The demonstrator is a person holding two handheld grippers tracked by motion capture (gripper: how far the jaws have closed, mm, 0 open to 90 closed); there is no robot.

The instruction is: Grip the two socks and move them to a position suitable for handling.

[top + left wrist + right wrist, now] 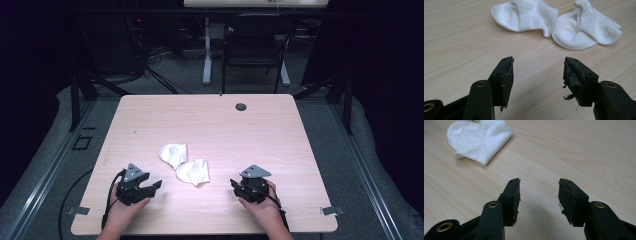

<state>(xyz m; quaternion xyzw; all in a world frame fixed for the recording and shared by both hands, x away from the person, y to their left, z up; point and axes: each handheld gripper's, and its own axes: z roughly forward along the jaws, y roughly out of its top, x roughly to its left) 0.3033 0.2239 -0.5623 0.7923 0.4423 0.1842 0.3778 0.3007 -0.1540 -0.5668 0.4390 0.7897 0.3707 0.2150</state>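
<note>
Two short white socks lie side by side in the middle of the wooden table (210,125): one sock (173,154) to the left and farther back, the other sock (194,172) nearer the front. In the left gripper view they are the left sock (524,15) and the right sock (586,27). My left gripper (155,187) rests near the front left, open, nothing between its jaws. The left gripper (538,72) points toward the socks, a short way off. My right gripper (234,186) is open at the front right. In its own view the right gripper (539,192) is empty, with a sock (477,141) up left.
A small dark round grommet (241,106) sits near the table's far edge. Behind the table stand a black chair (255,47) and a white table leg (207,50). Black frame struts flank the table. Cables trail from both grippers off the front edge.
</note>
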